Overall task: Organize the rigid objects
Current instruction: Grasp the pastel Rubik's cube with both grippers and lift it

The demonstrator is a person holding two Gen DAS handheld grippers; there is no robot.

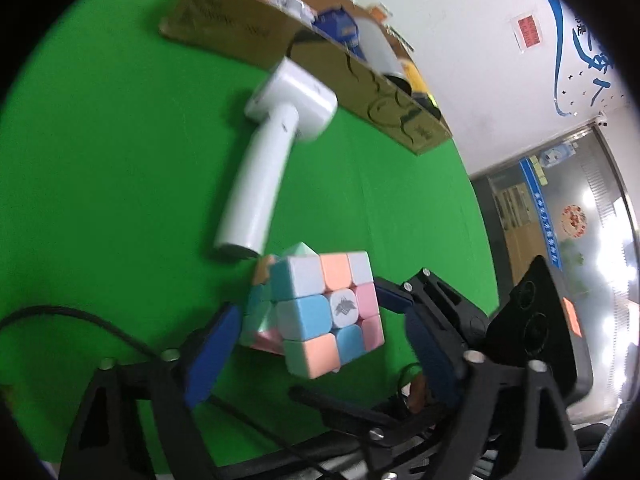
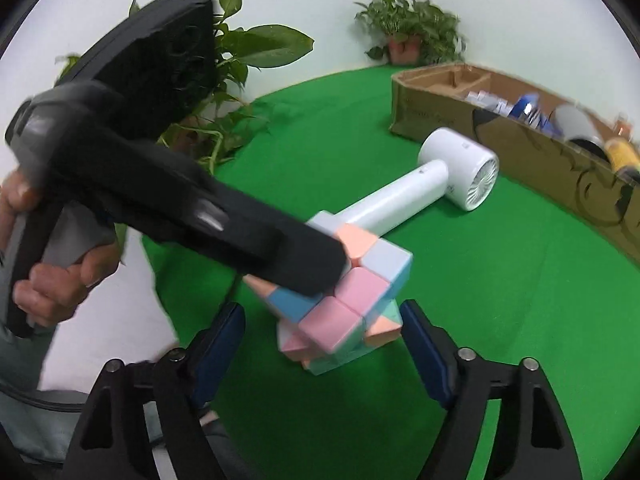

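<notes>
Pastel puzzle cube [image 1: 320, 312] is sitting on the green felt-like cloth [image 1: 100, 168], its smooth matte plastic tiles showing pink, peach, sky blue, mint and pale grey, with one layer twisted out of line so that corners are jutting out. A printed logo is marking the centre tile on the face turned toward the left wrist camera. The left gripper [image 1: 316, 344] is framing the cube with its black angular arms and flat blue pads; the jaws are standing fairly wide, one pad close beside the cube's left edge and the other apart from it on the right, and contact cannot be told. From the right wrist view, the right gripper [image 2: 322, 344] is bracketing the same cube [image 2: 344, 304], also spread wide with gaps showing on both sides. A hand [image 2: 48, 276] is gripping the grey handle of the other tool, whose black finger is crossing over the cube's top.

Just beyond the cube, a glossy white handheld fan [image 2: 436, 184] is lying on its side, its round handle pointing toward the cube and its drum-shaped head showing a ribbed grille. Farther back, a brown corrugated cardboard box [image 2: 520, 148] is holding assorted items. Leafy potted plants [image 2: 408, 32] are standing against the white wall.
</notes>
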